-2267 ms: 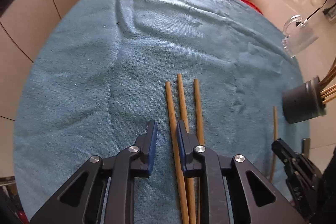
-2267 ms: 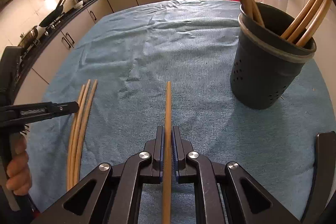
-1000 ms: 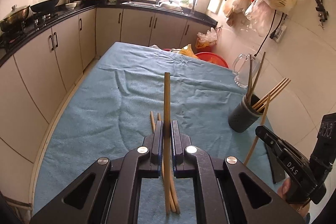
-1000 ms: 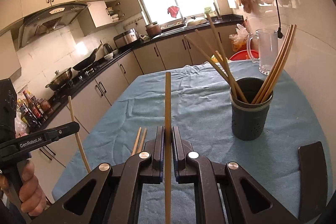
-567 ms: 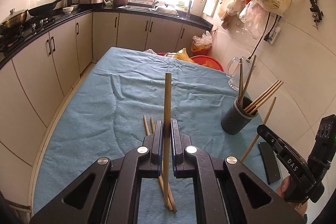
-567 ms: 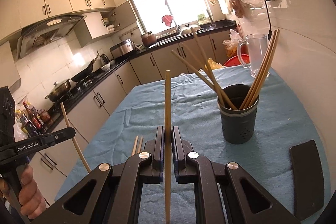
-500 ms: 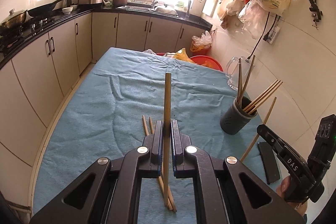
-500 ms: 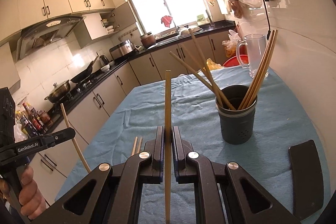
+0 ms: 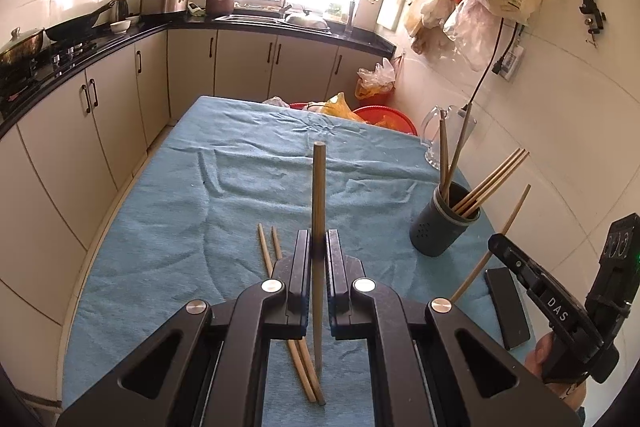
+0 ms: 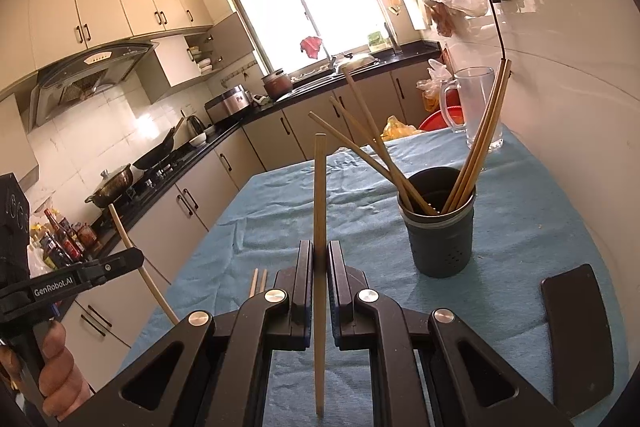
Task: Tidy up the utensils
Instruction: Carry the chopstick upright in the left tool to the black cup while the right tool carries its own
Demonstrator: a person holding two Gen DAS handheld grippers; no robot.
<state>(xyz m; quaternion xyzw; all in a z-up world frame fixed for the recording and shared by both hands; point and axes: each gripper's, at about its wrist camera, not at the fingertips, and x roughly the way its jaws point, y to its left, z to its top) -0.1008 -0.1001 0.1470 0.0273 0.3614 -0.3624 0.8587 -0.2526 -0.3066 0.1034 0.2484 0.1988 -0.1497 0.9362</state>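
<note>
Partway through, two chopsticks (image 9: 267, 253) lie on the blue cloth (image 9: 160, 227) at the left. Centre, the left gripper (image 9: 318, 259) clamps one chopstick (image 9: 319, 195) upright; the right gripper (image 10: 319, 267) pinches another chopstick (image 10: 320, 195). Rightward, the dark holder (image 10: 442, 235) already contains several. Four seem left to place.

Home kitchen; wok (image 9: 70, 29) on stove, range hood (image 10: 92, 71) (cabinets around).
</note>
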